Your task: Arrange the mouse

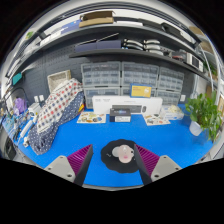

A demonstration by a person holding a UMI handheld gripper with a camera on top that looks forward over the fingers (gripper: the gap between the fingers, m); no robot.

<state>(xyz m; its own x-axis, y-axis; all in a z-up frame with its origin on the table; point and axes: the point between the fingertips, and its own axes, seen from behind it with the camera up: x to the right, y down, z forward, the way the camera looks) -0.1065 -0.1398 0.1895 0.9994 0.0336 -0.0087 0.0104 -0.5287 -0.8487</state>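
Pink pads line the inner faces of our jaws, which stand apart over a black mat. Between them we see the mouse, pale and rounded, resting on that mat with a gap at either side. Beyond it spreads the blue surface. Further on sit a dark box and flat printed packs, a patterned cloth off to the left, a green plant to the right, and drawer cabinets under shelves at the back.
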